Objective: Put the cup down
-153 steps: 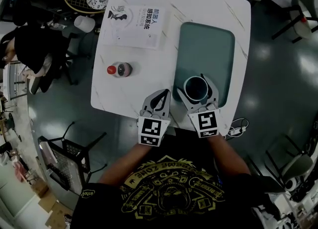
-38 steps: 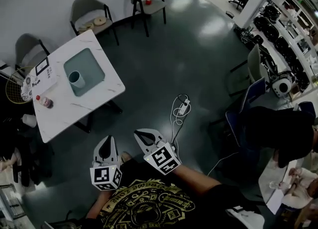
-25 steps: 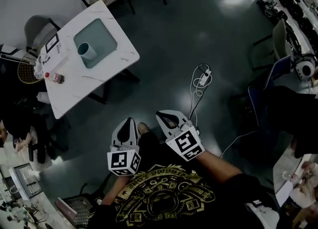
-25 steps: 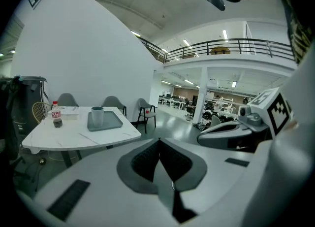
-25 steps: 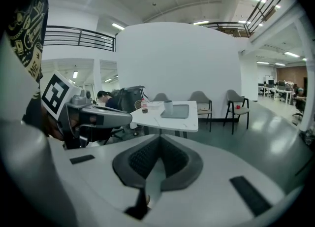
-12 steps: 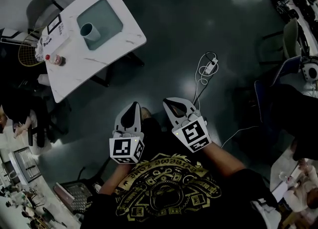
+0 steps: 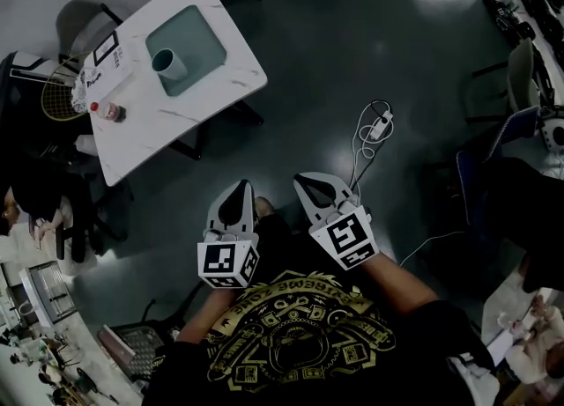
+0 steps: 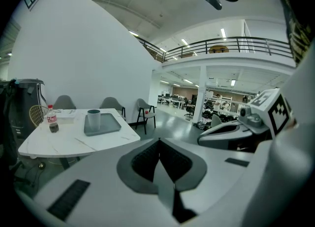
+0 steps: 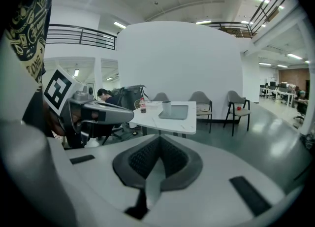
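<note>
The teal cup [image 7: 168,62] stands upright on the grey-green tray [image 7: 201,33] on the white table [image 7: 150,122], far from me at the upper left of the head view. It also shows small in the left gripper view as the cup [image 8: 93,118] on the tray [image 8: 107,125], and in the right gripper view as the cup [image 9: 167,108]. Both grippers are held close to my chest, well away from the table. My left gripper [image 7: 235,198] is shut and empty. My right gripper [image 7: 310,185] is shut and empty too.
A red-capped bottle [image 7: 109,112], a booklet [image 7: 106,68] and a small frame lie on the table. Chairs [image 7: 77,21] stand round it. A power strip with cable [image 7: 377,127] lies on the dark floor. A racket [image 7: 55,96] leans at the table's left.
Six seconds ago my right gripper stood open round the cup on the tray; now both grippers are shut and far from the table. Over the last second the view has drifted only slightly.
</note>
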Demonstrator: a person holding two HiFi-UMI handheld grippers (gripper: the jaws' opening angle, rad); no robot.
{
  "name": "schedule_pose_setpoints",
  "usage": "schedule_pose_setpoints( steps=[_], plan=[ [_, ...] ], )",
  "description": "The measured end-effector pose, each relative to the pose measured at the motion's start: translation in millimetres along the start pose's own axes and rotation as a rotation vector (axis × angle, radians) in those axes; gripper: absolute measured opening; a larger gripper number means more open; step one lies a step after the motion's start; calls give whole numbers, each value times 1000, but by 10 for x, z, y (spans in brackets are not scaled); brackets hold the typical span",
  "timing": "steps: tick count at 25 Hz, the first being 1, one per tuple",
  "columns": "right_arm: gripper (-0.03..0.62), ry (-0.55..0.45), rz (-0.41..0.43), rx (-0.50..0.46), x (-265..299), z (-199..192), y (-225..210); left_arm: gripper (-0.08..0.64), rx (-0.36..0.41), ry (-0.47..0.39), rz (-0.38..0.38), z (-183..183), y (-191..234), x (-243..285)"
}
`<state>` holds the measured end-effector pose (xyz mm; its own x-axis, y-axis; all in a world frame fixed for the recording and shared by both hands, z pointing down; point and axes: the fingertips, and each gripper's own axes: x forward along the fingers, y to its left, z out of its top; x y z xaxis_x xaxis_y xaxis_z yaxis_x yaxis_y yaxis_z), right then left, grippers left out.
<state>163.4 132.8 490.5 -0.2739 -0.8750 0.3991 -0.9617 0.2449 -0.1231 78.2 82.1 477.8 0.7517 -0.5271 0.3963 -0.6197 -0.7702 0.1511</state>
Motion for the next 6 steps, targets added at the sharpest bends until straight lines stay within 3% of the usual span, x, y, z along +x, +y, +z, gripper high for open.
schedule_pose_setpoints(
  steps=[6],
  plan=[
    [5,-4,-12,2,-63,65,-19,11,1,-10,-1,86,-27,-23]
  ],
)
